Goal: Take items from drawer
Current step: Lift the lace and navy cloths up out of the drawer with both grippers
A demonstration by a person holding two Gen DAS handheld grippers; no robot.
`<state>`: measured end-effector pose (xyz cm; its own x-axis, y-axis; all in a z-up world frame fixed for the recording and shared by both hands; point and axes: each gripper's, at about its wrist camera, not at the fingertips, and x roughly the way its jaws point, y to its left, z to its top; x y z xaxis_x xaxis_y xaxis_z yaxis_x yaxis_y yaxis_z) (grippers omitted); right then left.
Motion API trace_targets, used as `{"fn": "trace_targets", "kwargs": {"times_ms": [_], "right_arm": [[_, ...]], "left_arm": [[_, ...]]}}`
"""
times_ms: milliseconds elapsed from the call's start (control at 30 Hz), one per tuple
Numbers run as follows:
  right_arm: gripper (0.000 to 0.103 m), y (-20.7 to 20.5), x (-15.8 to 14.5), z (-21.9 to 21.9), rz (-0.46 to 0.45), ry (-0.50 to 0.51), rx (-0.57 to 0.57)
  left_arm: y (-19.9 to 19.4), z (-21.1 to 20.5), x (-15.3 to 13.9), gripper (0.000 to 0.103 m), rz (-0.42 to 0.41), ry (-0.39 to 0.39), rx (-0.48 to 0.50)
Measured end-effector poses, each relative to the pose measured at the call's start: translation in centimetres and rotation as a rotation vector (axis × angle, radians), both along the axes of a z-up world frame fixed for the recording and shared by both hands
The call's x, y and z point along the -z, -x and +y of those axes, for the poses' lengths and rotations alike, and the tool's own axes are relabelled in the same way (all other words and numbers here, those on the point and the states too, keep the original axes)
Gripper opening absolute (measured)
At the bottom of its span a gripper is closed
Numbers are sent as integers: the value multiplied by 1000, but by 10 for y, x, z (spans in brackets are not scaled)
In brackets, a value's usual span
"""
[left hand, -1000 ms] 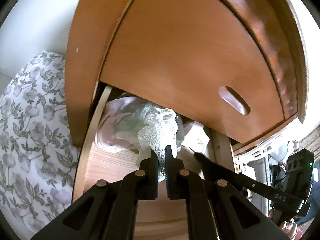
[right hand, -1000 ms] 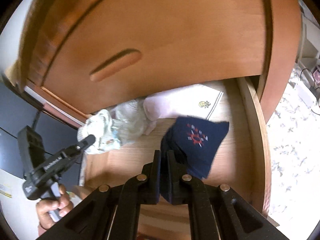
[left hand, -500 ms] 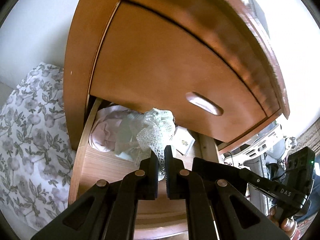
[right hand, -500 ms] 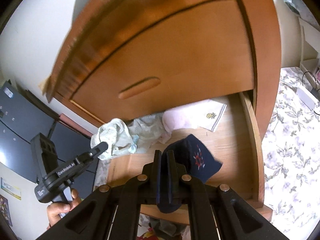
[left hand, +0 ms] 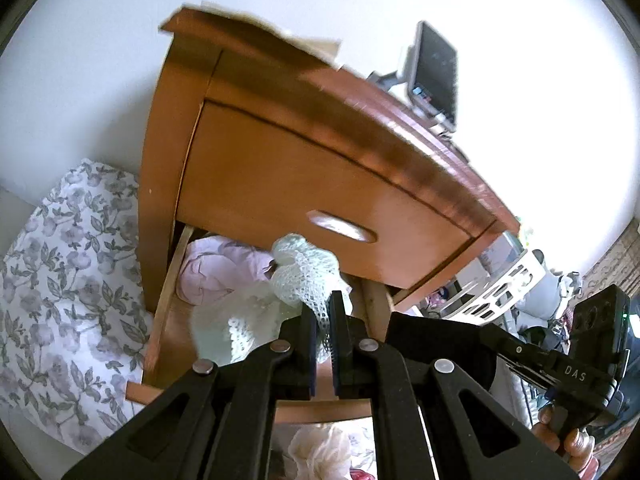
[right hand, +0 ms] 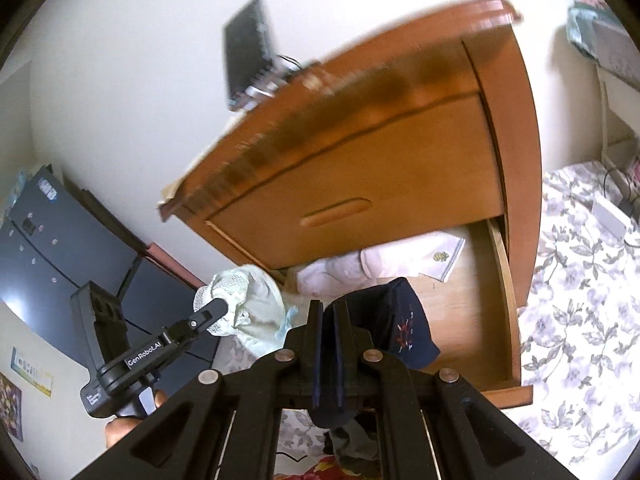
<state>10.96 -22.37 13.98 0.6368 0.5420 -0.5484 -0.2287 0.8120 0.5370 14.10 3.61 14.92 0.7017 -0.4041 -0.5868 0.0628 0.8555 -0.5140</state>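
The open bottom drawer is reached from above and from the front, but the closed upper drawer front overhangs its back part. Bare wood floor is left open at the drawer's front right, near the side wall. The back is taken up by pink cloth and a folded white cloth. A flowered bedspread lies close beside the cabinet's right side.

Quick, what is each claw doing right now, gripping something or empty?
Left claw: closed on the pale green lace cloth.
Right claw: closed on the navy embroidered cloth.
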Motion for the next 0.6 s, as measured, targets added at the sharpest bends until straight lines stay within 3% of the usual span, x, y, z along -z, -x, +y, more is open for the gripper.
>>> {"fn": "trace_targets", "kwargs": {"times_ms": [600], "right_arm": [[5,98,-68,-1,-139,8,-5]], "left_arm": [[101,-4,-90,5,-197,-3,13]]}}
